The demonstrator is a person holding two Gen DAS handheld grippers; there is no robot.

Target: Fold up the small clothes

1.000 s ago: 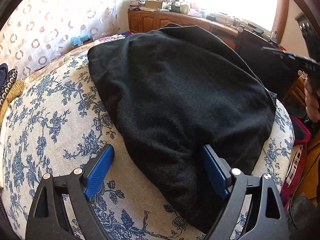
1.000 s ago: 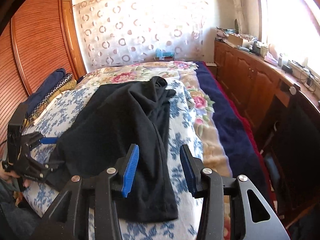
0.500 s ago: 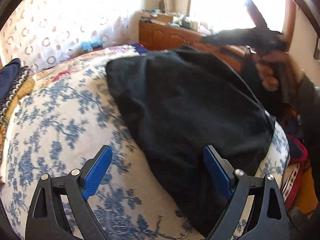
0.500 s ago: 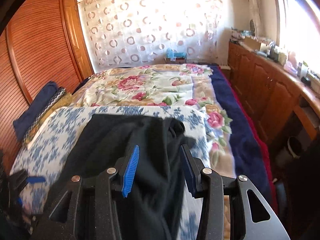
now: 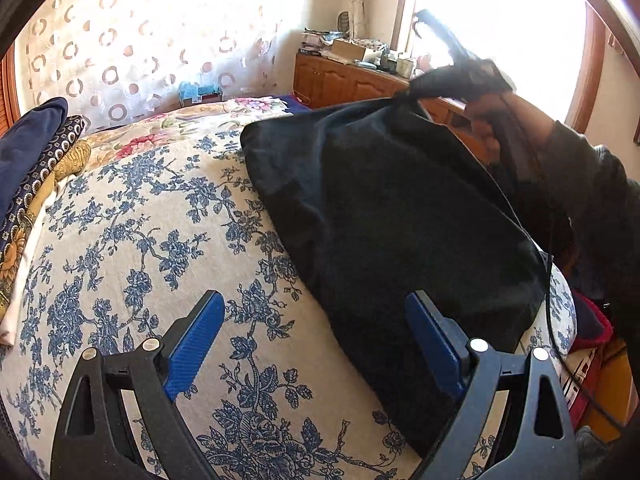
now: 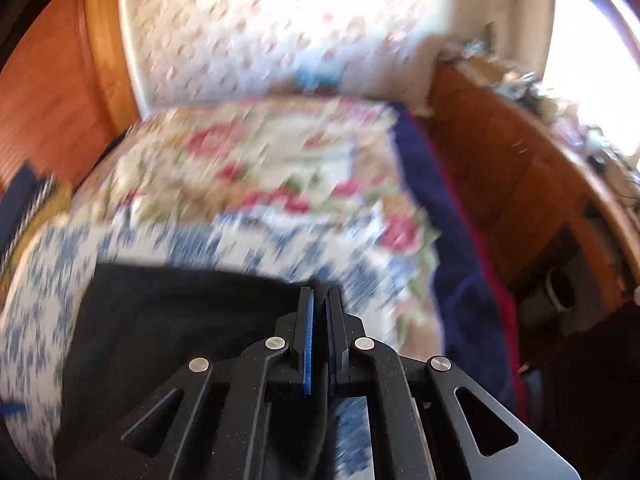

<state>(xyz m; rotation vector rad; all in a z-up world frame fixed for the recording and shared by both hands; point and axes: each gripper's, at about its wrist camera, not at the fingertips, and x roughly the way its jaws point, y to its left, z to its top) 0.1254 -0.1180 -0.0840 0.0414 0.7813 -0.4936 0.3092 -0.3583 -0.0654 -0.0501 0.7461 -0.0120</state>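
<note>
Right gripper [image 6: 319, 300] pinches the black garment's [image 5: 392, 216] far corner off the bedspread [image 5: 132, 248], left gripper [image 5: 316, 340] gaping wide.

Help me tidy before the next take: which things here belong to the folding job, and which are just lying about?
Part of the job:
- black garment on the blue-flowered cover
- right gripper, shut on its far corner
- left gripper, fingers wide open at the near edge

Lying about:
- stacked fabrics at the left
- clutter on the wooden cabinet
- small blue box
</note>
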